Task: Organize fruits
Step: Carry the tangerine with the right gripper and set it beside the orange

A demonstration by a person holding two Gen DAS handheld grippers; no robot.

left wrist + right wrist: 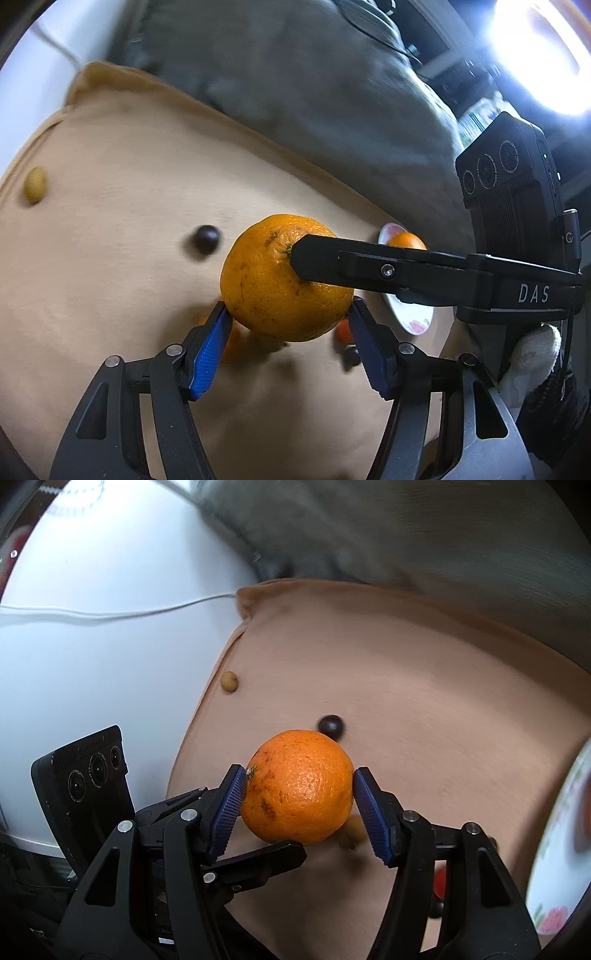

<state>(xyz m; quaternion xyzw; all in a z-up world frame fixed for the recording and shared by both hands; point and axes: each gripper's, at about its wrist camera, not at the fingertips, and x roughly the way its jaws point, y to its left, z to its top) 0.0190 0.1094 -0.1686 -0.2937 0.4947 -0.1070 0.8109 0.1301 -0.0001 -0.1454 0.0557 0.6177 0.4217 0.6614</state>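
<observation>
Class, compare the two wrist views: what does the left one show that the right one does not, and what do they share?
Only the left view: a second orange on the plate and a bright window.
Only the right view: a white cable.
Both: the big orange between both grippers' blue pads, the dark round fruit and the small yellow fruit.

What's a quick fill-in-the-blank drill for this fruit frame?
1. The left gripper and the right gripper both close on one ___.
2. Another citrus fruit sits on the flowered ___.
3. The ribbed pads on the fingers are ___ in colour.
Missing words: orange; plate; blue.
</observation>
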